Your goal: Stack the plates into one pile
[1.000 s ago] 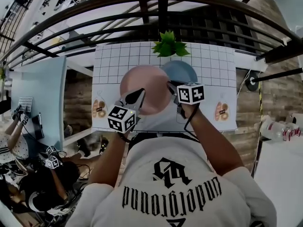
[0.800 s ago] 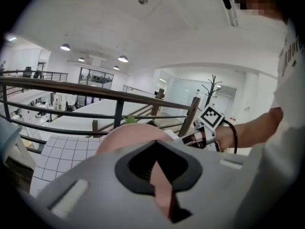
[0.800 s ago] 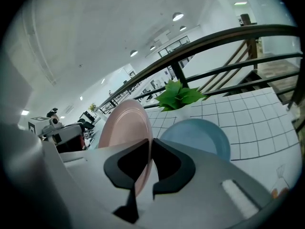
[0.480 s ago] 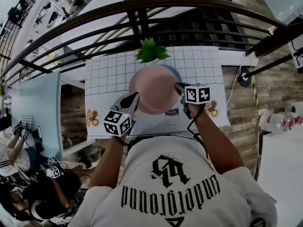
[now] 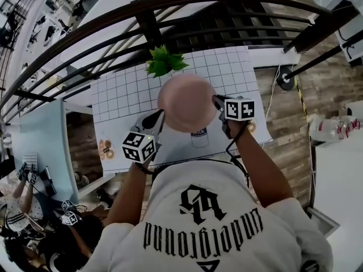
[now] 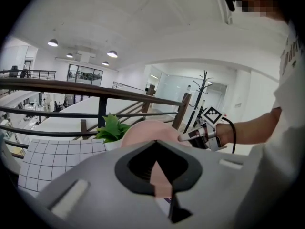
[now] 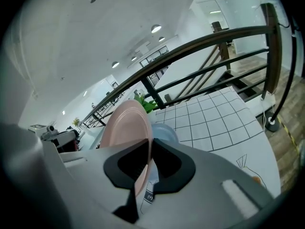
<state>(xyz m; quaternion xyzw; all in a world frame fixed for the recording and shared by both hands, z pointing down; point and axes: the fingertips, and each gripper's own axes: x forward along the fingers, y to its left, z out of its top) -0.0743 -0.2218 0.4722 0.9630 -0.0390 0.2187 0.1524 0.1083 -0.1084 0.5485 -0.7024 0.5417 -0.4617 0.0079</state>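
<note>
A pink plate (image 5: 187,102) hangs above the table, gripped from both sides. My left gripper (image 5: 159,115) is shut on its near-left rim and my right gripper (image 5: 217,100) is shut on its right rim. In the right gripper view the pink plate (image 7: 125,123) stands tilted between the jaws, and a blue plate (image 7: 166,131) lies on the cloth just beyond and below it. The head view hides the blue plate under the pink one. From the left gripper view the pink plate (image 6: 148,131) runs into the jaws, with the right gripper (image 6: 187,137) at its far edge.
A checked cloth (image 5: 116,98) covers the table, with printed pictures along its near edge. A green potted plant (image 5: 163,61) stands at the far edge, just behind the plates. A dark railing (image 5: 170,7) runs beyond the table. People sit at the lower left.
Both grippers have carried the pink plate to the right, over the blue plate, which it now covers in the head view. Both grips are unchanged.
</note>
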